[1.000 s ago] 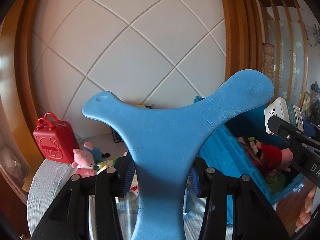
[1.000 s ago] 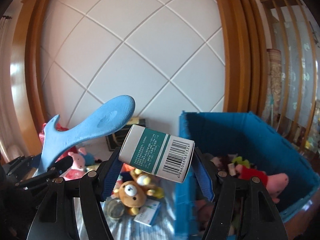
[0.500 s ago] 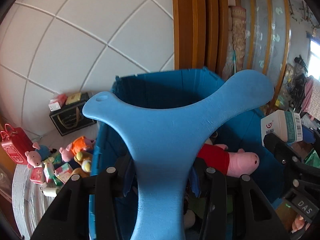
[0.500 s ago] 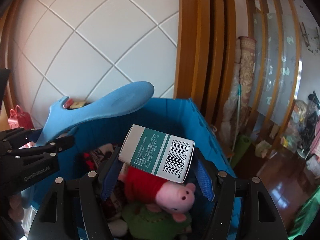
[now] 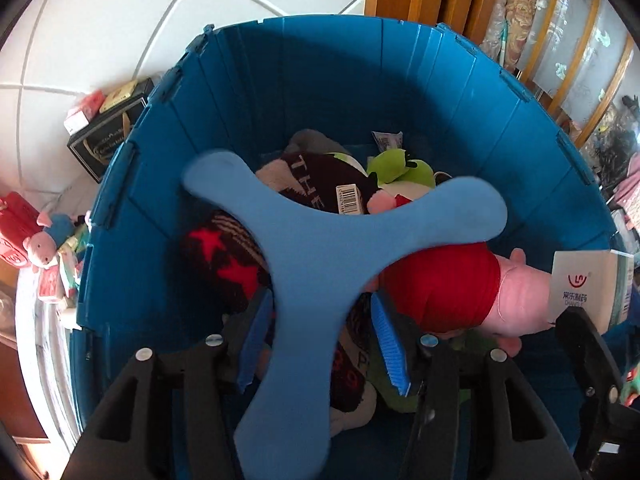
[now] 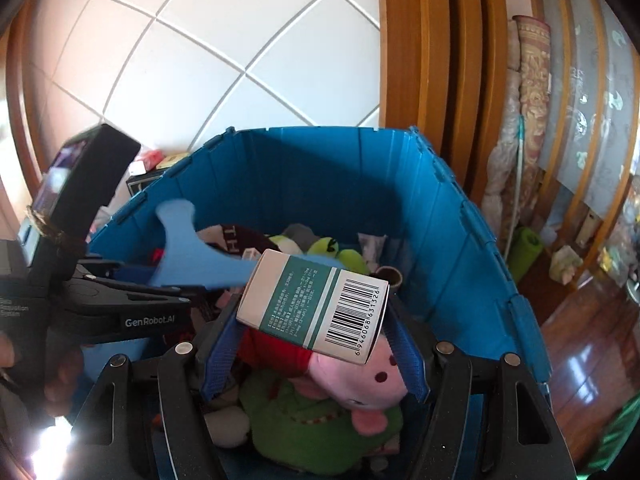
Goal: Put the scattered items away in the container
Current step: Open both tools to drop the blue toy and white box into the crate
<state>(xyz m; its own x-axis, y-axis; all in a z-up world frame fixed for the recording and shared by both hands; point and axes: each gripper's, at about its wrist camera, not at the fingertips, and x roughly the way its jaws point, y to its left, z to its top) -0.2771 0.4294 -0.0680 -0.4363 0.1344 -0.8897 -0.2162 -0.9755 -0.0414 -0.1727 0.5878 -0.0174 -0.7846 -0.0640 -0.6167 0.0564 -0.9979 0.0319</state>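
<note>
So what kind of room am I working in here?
Most likely a lived-in home, perhaps a living room: a blue bin filled with plush toys like the pink pig, a polished wood floor, and rolled rugs propped against wooden panelling.

Left claw (image 5: 324, 344) spread wide apart, right claw (image 6: 312, 356) clamped, both angled downward, side by side

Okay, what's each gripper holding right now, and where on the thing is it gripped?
The left gripper looks open around the blue three-armed toy, which blurs between its pads, likely released. The right gripper holds the green-and-white box by its two ends.
</note>
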